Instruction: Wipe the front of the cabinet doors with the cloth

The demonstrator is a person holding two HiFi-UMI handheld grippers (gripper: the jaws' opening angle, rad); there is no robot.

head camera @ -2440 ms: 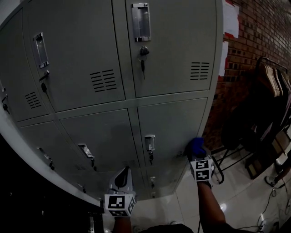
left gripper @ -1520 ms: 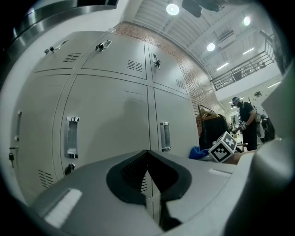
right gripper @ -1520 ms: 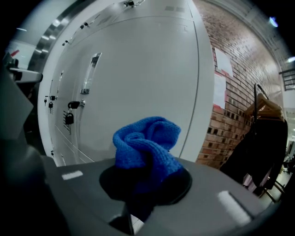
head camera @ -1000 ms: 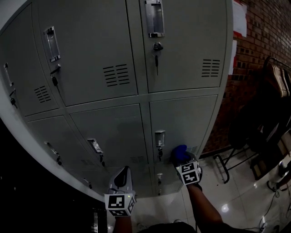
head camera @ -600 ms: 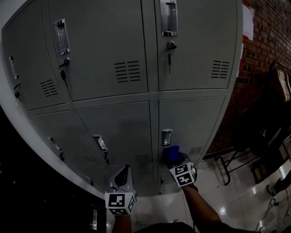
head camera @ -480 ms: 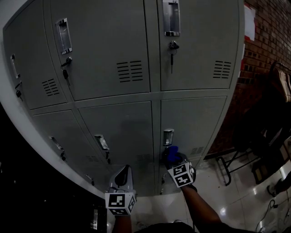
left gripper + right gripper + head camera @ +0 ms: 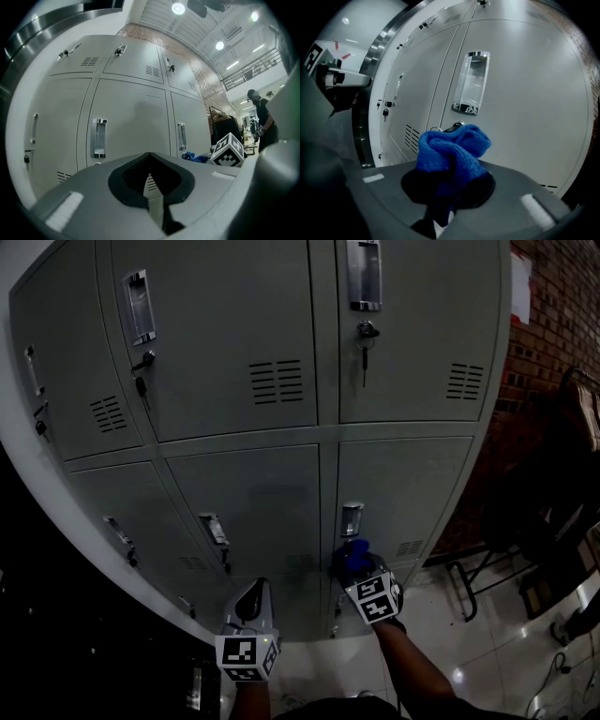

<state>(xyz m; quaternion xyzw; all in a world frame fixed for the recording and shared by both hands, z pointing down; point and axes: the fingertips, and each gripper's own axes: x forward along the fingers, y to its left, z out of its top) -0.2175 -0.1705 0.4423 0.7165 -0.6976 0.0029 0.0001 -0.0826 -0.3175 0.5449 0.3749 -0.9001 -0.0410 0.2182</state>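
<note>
Grey metal cabinet doors [image 7: 244,512] fill the head view, each with a chrome handle and a lock. My right gripper [image 7: 358,568] is shut on a bunched blue cloth [image 7: 354,555], held low against the lower right door [image 7: 403,493], just below its handle [image 7: 351,518]. In the right gripper view the blue cloth [image 7: 452,152] bulges out of the jaws, close under the handle [image 7: 472,82] and a lock. My left gripper [image 7: 251,607] hangs lower left, shut and empty, off the doors. The left gripper view shows its jaws closed [image 7: 151,183], with the doors [image 7: 131,122] beyond.
A brick wall [image 7: 553,324] stands right of the cabinet. A dark rack with hanging clothes [image 7: 553,484] and a metal frame stand on the glossy tiled floor [image 7: 487,652] at the right. A key hangs from the upper right door's lock [image 7: 365,338].
My right gripper with the cloth has slid left across the lower right door, from its right edge to under the handle. The view has shifted too. The left gripper stays put.
</note>
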